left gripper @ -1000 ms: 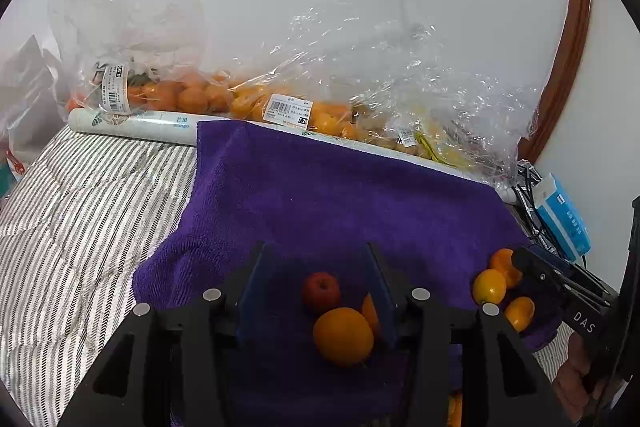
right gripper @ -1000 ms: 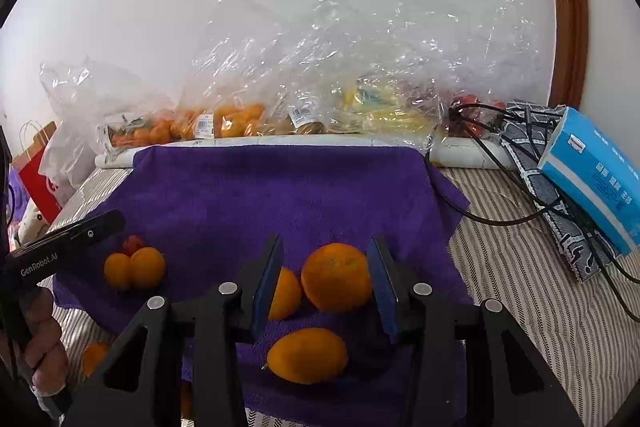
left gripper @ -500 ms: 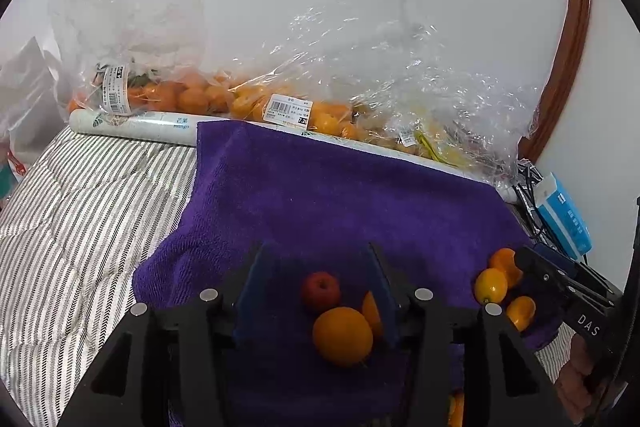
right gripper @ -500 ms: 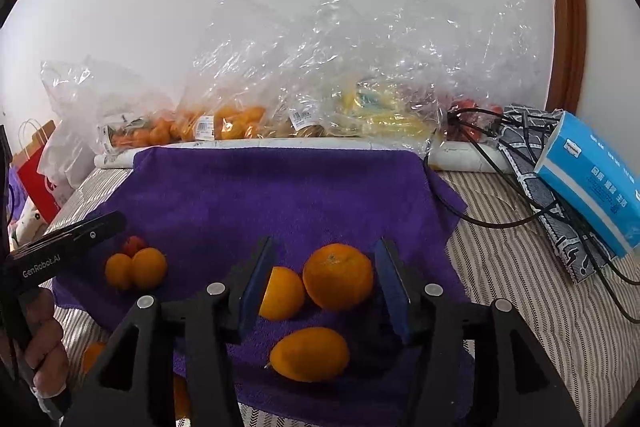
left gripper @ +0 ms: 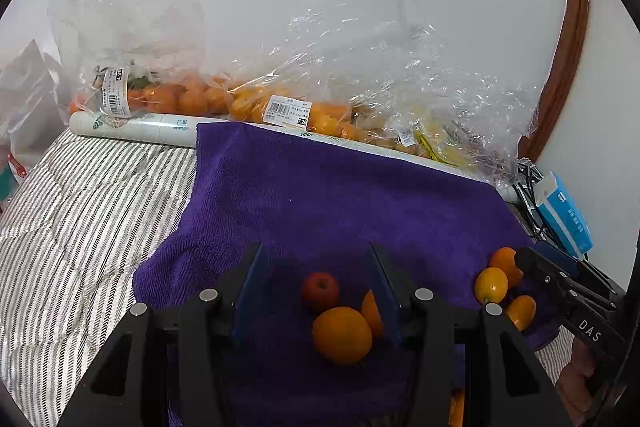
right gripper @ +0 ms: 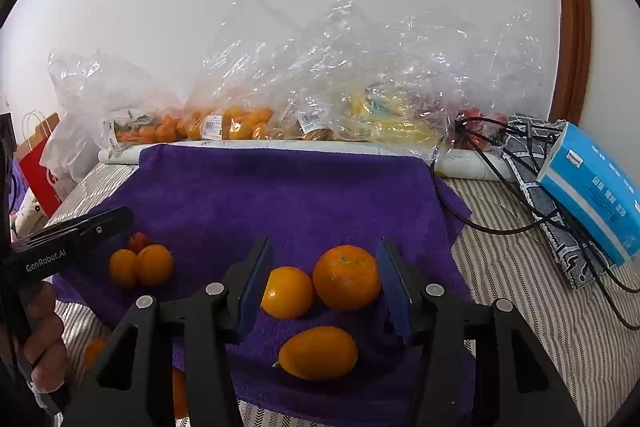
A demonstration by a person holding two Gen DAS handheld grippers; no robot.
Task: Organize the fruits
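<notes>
On the purple towel (right gripper: 288,195): we find two fruit clusters, one near-left, one near-right; the towel lies over striped bedding (left gripper: 80,211).
Left cluster: small red fruit (left gripper: 320,290) just beyond an orange (left gripper: 341,334), with a third orange piece half hidden behind the right finger.
Right cluster: large tangerine (right gripper: 346,275) touching a smaller orange (right gripper: 287,291); an oval kumquat-like fruit (right gripper: 318,351) nearer us.
Left gripper (left gripper: 316,291): jaws released, standing either side of the red fruit, pads clear of it.
Right gripper (right gripper: 325,283): jaws released, bracketing the tangerine pair, no pad contact that we can see.
Far edge: bagged fruit (right gripper: 240,123) against the wall.
Step in hand: we judge both grippers are between picks, with fruit laid down and none held.
Next move: probably back away without nudging the clusters, or centre on one fruit before closing.
</notes>
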